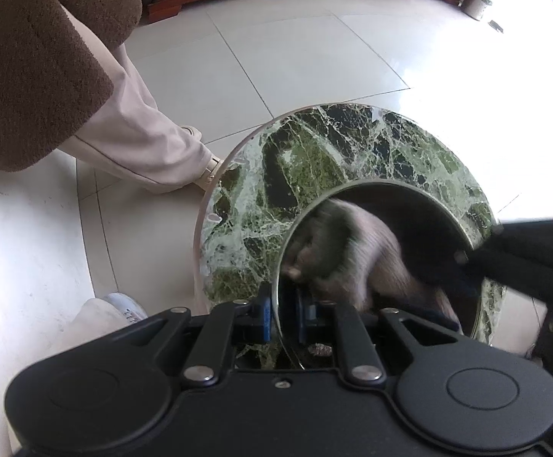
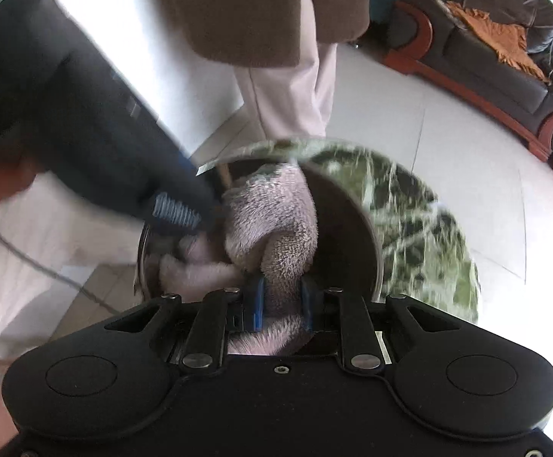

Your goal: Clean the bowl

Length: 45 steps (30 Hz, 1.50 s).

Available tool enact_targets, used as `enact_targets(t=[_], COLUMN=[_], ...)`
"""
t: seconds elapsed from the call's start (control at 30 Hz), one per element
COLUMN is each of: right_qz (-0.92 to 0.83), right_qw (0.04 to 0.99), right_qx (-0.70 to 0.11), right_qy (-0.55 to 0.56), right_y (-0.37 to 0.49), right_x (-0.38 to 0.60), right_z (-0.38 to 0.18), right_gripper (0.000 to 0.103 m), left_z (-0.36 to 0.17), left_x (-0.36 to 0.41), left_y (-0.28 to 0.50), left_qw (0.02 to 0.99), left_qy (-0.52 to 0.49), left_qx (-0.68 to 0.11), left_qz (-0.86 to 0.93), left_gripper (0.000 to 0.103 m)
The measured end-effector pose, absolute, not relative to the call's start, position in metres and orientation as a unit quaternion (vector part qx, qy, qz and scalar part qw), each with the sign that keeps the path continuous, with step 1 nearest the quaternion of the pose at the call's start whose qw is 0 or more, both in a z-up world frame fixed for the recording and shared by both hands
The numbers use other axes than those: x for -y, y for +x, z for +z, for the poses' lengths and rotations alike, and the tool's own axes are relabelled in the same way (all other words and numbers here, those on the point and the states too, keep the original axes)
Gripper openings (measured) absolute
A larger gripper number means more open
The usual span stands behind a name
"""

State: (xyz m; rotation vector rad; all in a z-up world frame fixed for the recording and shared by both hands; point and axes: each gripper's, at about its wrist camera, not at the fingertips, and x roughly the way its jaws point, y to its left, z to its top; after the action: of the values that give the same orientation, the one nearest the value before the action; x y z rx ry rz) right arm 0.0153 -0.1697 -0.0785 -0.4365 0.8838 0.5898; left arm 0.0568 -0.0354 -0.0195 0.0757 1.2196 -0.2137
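From my left claw's camera the pale pink fluffy towel (image 1: 356, 251) inside the shiny round metal bowl (image 1: 428, 198) smears into blur, and my right claw (image 1: 524, 266) runs off the frame's right edge. In the right view the towel hides the bowl's bottom, my left claw (image 2: 185, 209) is blurred, and the round green marble tabletop (image 2: 421, 221) is streaked.

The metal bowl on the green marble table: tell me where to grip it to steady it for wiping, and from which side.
Grip the thin rim of the metal bowl, one finger inside and one outside the wall, as the left gripper does at the near edge. The wall is too wide to span. Come from the side opposite the right gripper, whose towel fills the inside. The marble table supports it below.
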Motion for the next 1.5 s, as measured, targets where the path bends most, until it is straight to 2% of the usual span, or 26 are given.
enact_targets(t=[0.47, 0.6, 1.03, 1.23, 1.5], right_qz=[0.244, 0.27, 0.301, 0.326, 0.261], right_qw=[0.848, 0.842, 0.827, 0.819, 0.845], right_qx=[-0.433, -0.413, -0.395, -0.365, -0.42], right_qy=[-0.183, -0.217, -0.262, -0.298, -0.201], right_y=[0.031, 0.047, 0.036, 0.044, 0.02], right_x=[0.182, 0.175, 0.171, 0.158, 0.176], right_z=[-0.08, -0.078, -0.078, -0.075, -0.084], right_gripper=[0.019, 0.018, 0.019, 0.018, 0.02], left_z=[-0.019, -0.019, -0.017, -0.017, -0.017], left_x=[0.038, 0.041, 0.034, 0.034, 0.035], left_y=[0.05, 0.044, 0.059, 0.059, 0.056], left_qw=[0.814, 0.811, 0.804, 0.803, 0.812], left_qy=[0.04, 0.05, 0.042, 0.039, 0.03], left_qx=[-0.57, -0.572, -0.58, -0.581, -0.573], left_qz=[-0.104, -0.109, -0.129, -0.127, -0.106], left_gripper=[0.013, 0.015, 0.009, 0.013, 0.01])
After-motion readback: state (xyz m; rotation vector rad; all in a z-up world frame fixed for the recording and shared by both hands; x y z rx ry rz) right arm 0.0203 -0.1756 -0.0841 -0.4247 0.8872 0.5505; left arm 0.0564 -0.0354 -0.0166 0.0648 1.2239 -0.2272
